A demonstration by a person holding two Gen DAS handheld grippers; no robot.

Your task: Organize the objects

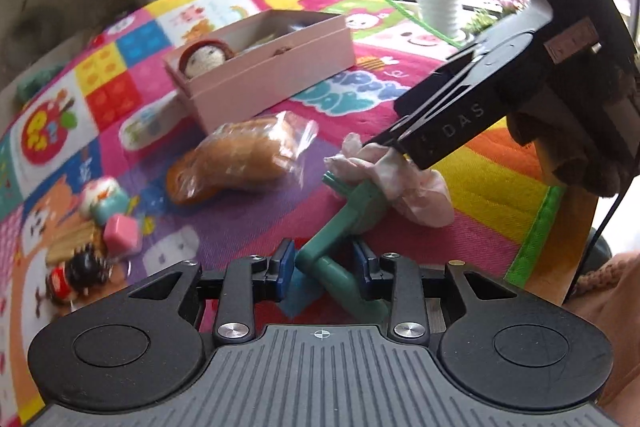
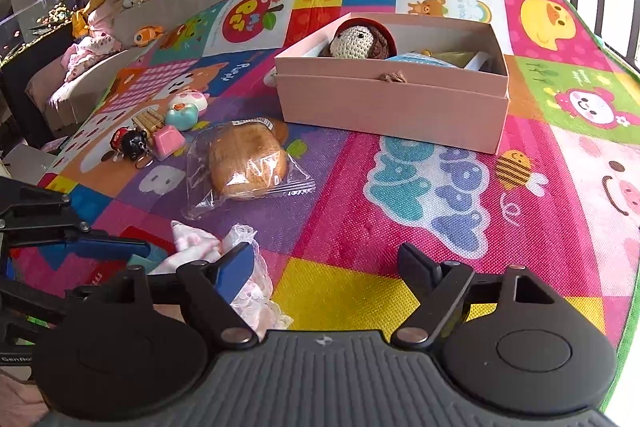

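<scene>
The left gripper point(image 1: 325, 265) clamps the green plastic stem of an artificial flower point(image 1: 340, 227), its pink fabric bloom point(image 1: 404, 183) just ahead. The right gripper point(image 2: 332, 267) stands wide open, empty, the bloom beside its left finger. Beyond lie a bagged bread loaf point(image 2: 248, 163) and an open pink cardboard box point(image 2: 392, 103).

Window glare, fisheye warp, slight blur

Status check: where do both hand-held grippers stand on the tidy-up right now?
Left hand-held gripper shut on the green stem of the pink fabric flower. Right hand-held gripper open, nothing between its jaws. Bagged bread lies between flower and pink box.
</scene>
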